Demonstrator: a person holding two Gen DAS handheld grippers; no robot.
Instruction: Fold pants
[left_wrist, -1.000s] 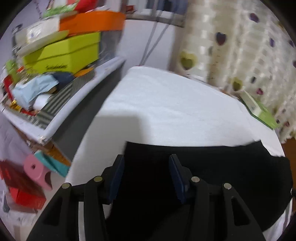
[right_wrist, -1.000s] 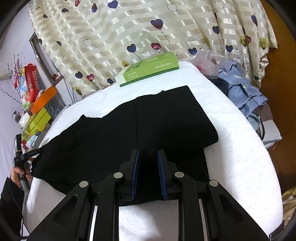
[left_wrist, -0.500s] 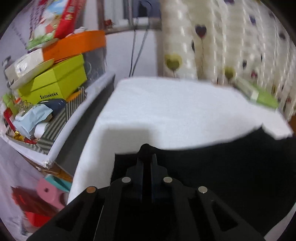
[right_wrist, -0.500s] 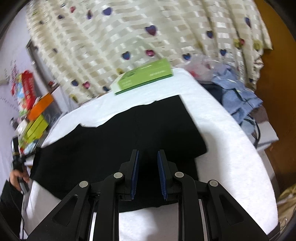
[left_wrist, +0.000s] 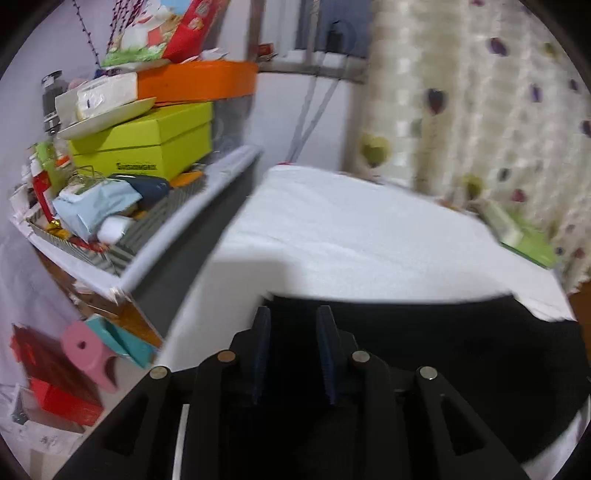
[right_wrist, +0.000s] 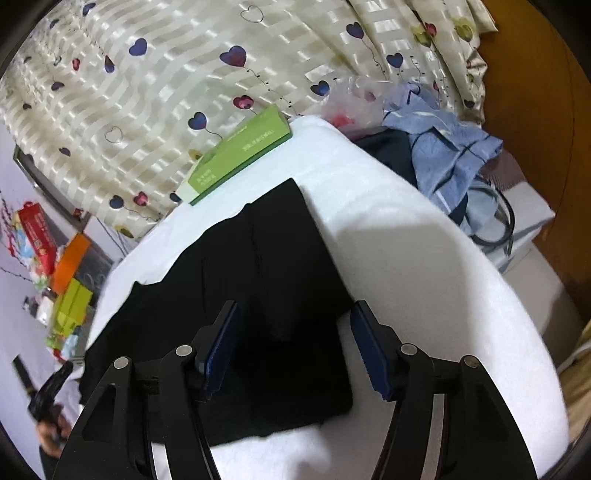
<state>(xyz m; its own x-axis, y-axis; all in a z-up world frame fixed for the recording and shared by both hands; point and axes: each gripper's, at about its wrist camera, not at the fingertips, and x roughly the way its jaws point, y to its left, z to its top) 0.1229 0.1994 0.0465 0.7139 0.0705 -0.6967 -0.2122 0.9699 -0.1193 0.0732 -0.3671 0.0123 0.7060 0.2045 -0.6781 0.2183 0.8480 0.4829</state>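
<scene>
Black pants (right_wrist: 258, 280) lie flat on the white-covered table (right_wrist: 406, 266), with a folded layer on top toward the right end. My right gripper (right_wrist: 295, 325) is open and empty, hovering over the pants' right end. In the left wrist view the pants (left_wrist: 461, 350) fill the lower right. My left gripper (left_wrist: 293, 325) is open, its blue pads (left_wrist: 262, 332) spread over the pants' left corner, holding nothing. The left gripper also shows at the far left of the right wrist view (right_wrist: 51, 384).
A green box (right_wrist: 240, 155) lies at the table's far edge by the heart-print curtain (right_wrist: 184, 74). Blue clothes (right_wrist: 443, 155) are piled off the right side. A cluttered shelf with lime (left_wrist: 147, 147) and orange boxes stands left of the table.
Both grippers have opened and let go of the pants; the left was shut half a second ago, the right nearly shut. The pants now lie released on the table.
</scene>
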